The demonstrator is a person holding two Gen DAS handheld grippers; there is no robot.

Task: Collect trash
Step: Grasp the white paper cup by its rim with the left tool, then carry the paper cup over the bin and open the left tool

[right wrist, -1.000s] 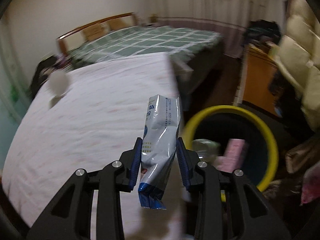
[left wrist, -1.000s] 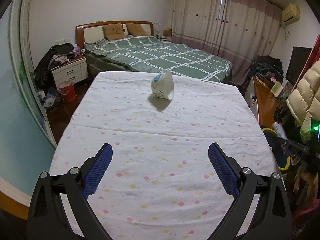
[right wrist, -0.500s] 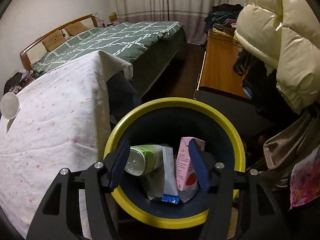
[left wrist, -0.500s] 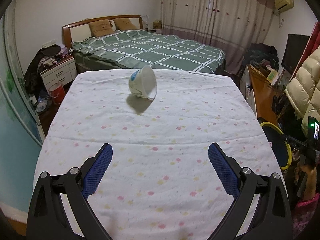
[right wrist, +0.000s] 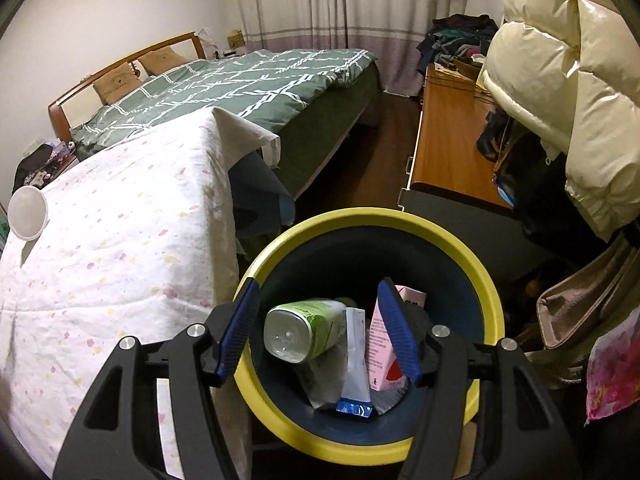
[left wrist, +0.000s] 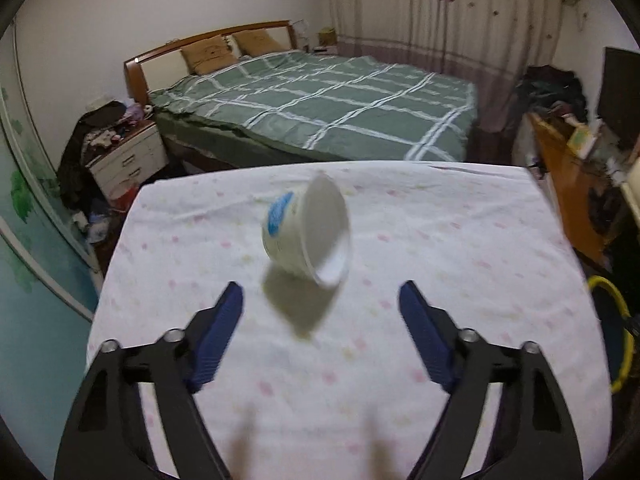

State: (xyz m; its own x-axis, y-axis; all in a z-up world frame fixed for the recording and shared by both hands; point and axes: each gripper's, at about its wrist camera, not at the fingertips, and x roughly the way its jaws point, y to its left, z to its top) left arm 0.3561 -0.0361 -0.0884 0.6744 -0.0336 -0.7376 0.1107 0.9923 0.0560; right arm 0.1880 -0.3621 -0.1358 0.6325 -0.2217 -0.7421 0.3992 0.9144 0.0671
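A white paper cup (left wrist: 308,232) with a blue label lies tipped on its side on the table with the dotted white cloth (left wrist: 440,248). My left gripper (left wrist: 321,300) is open and empty, just short of the cup. The cup also shows at the far left of the right wrist view (right wrist: 28,212). My right gripper (right wrist: 318,300) is open and empty above the yellow-rimmed bin (right wrist: 480,280). In the bin lie a green bottle (right wrist: 308,332), a silver and blue pouch (right wrist: 356,368) and a pink carton (right wrist: 384,344).
A green checked bed (left wrist: 320,108) stands behind the table. A wooden desk (right wrist: 448,144) and a cream puffer jacket (right wrist: 560,80) are right of the bin. The bin's rim shows at the table's right side in the left wrist view (left wrist: 624,320). A nightstand (left wrist: 128,160) stands far left.
My right gripper swung over the bin, opened and let the pouch fall into it. My left gripper moved forward toward the cup, which now looks much closer.
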